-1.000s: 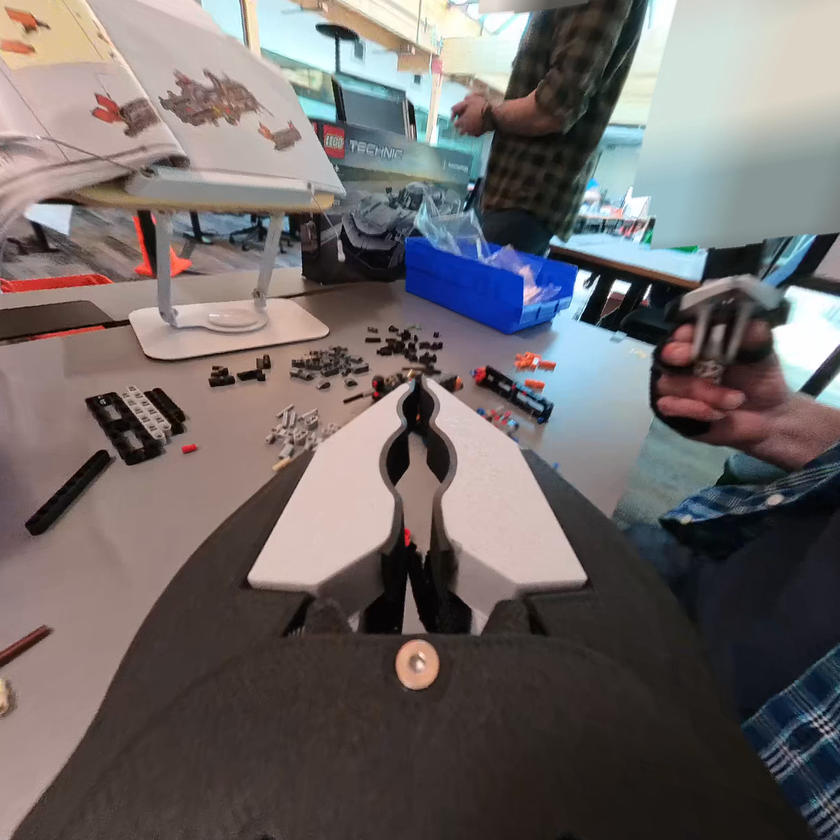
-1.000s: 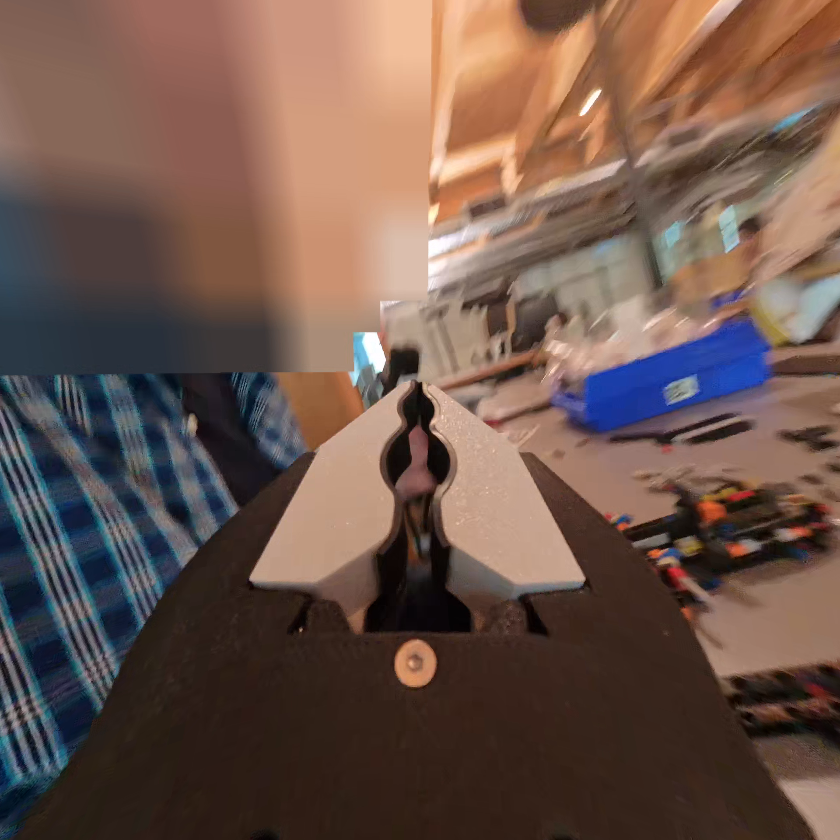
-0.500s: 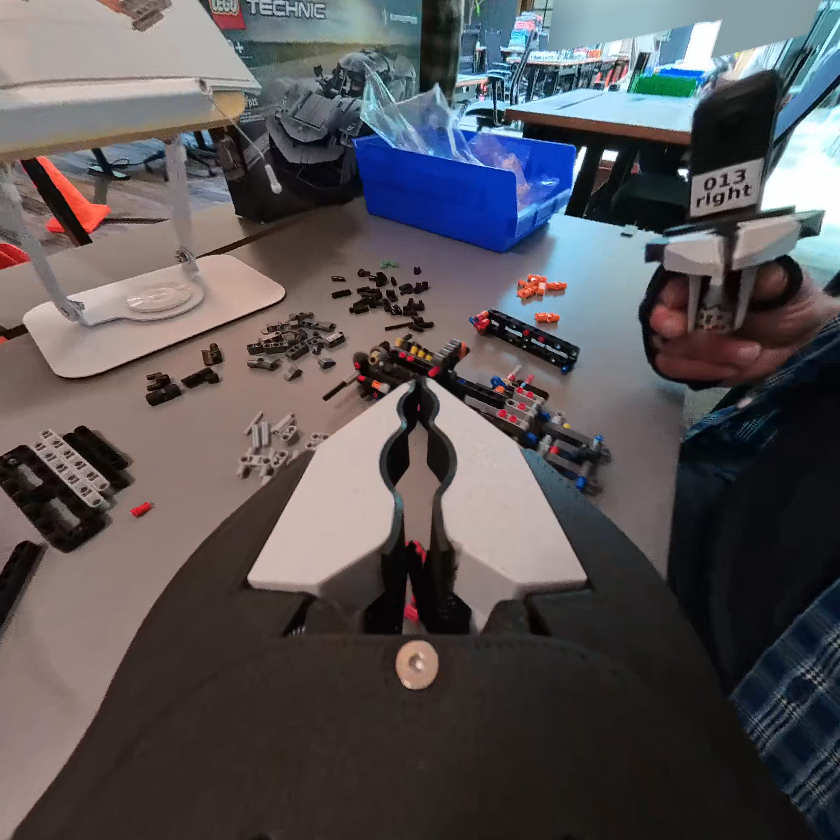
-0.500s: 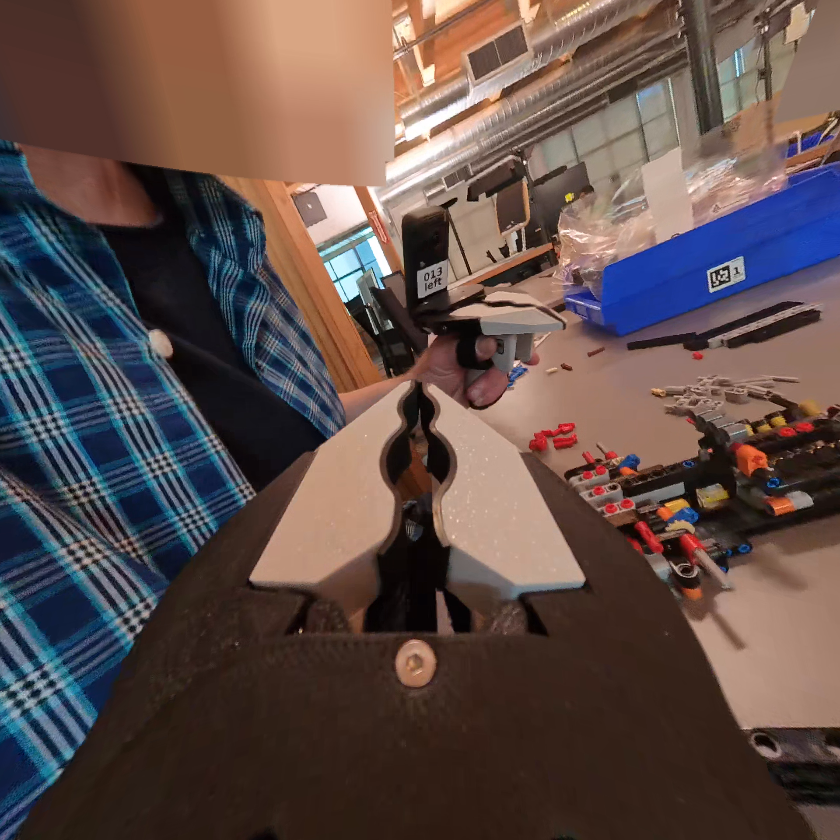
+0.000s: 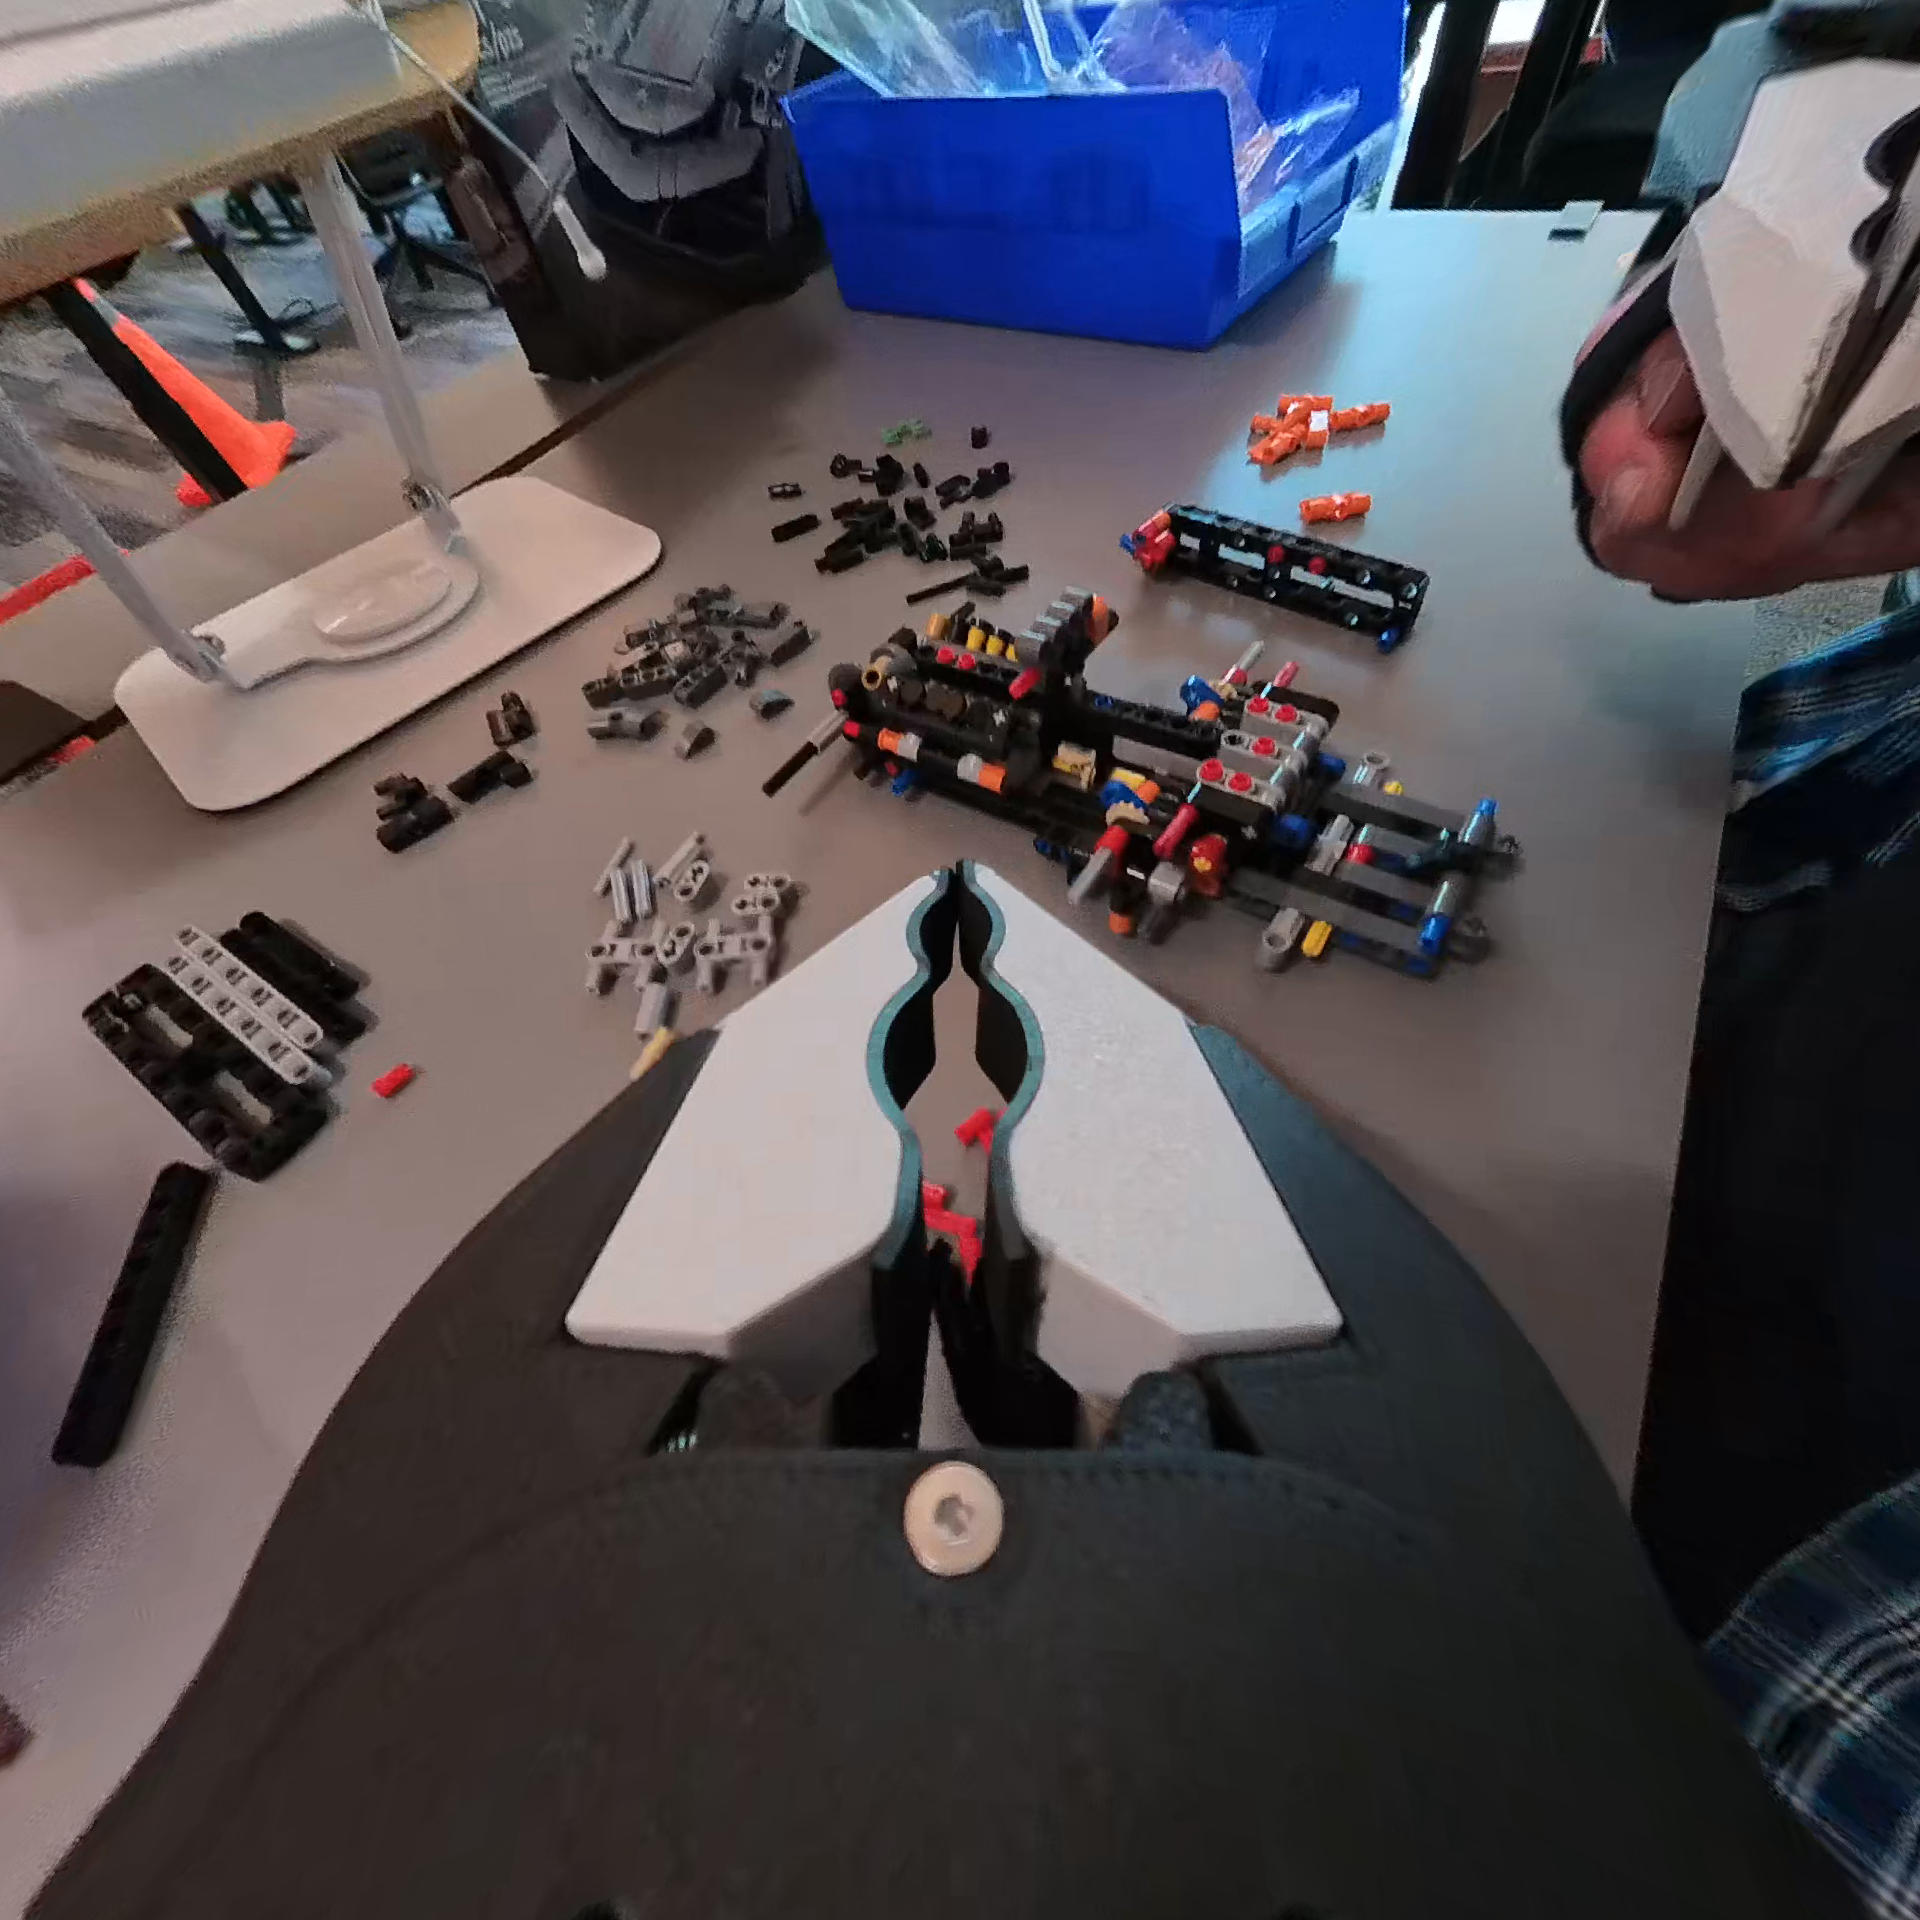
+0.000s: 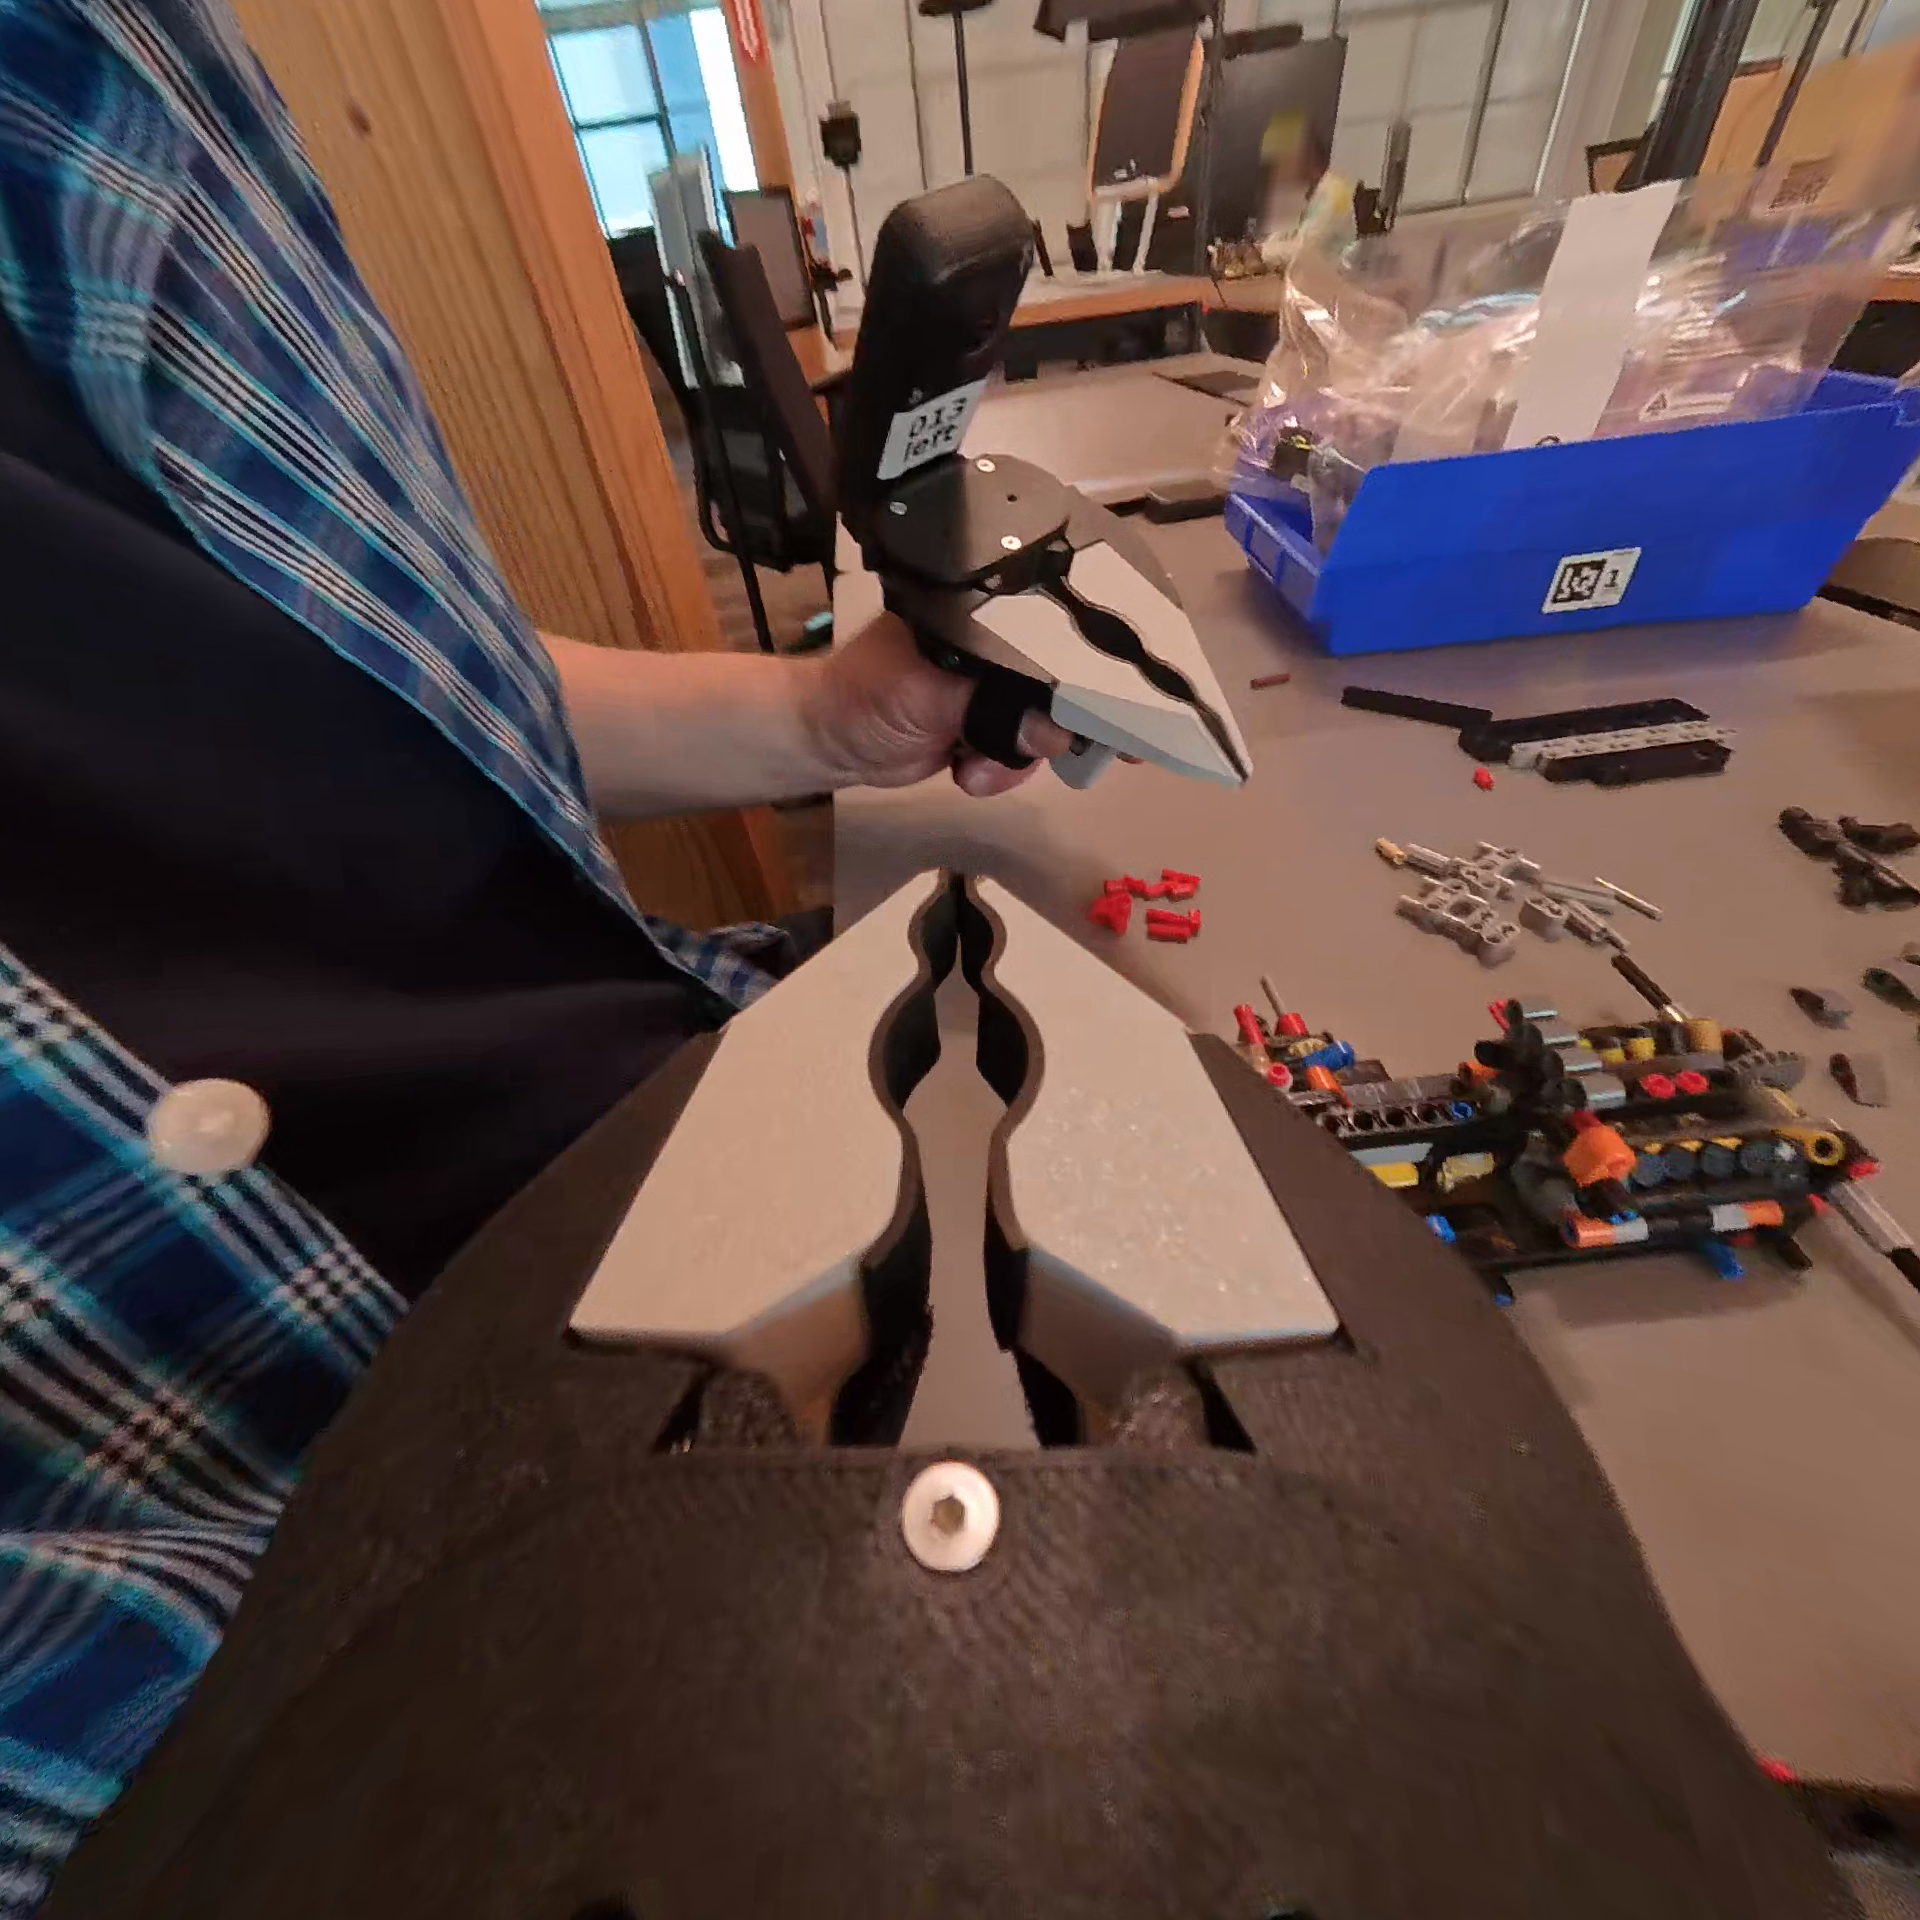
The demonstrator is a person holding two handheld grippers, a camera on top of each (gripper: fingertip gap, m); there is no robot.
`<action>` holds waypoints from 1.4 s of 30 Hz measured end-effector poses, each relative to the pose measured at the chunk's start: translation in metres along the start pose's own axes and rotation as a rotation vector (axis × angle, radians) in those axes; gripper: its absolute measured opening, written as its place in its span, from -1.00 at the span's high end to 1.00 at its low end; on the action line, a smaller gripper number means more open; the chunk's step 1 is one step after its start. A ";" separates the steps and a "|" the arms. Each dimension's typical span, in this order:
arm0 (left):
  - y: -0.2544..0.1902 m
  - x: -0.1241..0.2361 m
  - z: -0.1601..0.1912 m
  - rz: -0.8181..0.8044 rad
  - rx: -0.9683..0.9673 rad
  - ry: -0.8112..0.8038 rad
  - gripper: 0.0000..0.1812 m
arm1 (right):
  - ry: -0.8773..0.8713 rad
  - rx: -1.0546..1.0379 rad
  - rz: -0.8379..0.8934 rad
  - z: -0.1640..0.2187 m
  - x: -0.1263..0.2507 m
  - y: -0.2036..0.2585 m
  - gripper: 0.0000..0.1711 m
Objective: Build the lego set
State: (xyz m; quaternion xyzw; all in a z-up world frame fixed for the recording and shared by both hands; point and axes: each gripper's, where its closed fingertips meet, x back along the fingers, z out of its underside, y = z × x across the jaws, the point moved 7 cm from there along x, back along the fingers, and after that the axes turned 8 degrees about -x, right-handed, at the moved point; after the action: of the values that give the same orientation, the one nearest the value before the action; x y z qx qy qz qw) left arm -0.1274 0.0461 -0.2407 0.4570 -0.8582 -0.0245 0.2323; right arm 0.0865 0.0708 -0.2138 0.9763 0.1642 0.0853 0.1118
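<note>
Both grippers hover over the grey table (image 5: 1455, 343), left gripper (image 5: 958, 873) and right gripper (image 6: 958, 883) jaws pressed together, empty; half-built lego chassis (image 5: 1164, 790) sits just beyond.

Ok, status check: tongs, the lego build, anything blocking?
Left tongs shut, empty, above table. Right tongs shut, empty. Half-built lego chassis on table, untouched. Red pins loose beneath left tongs; path clear.
</note>
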 end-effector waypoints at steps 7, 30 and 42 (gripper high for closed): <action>-0.009 0.005 0.006 -0.038 -0.032 0.047 1.00 | 0.031 0.062 0.011 -0.002 -0.007 -0.002 1.00; -0.001 0.003 0.007 0.029 -0.035 0.139 1.00 | 0.115 0.039 0.276 0.003 -0.001 -0.049 1.00; -0.004 -0.015 -0.007 0.154 -0.060 0.148 1.00 | 0.202 0.045 0.393 0.004 0.028 -0.064 1.00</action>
State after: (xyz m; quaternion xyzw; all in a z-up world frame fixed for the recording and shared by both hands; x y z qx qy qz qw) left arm -0.1142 0.0563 -0.2414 0.3831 -0.8702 0.0013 0.3099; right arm 0.0941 0.1385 -0.2295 0.9783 -0.0168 0.1993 0.0541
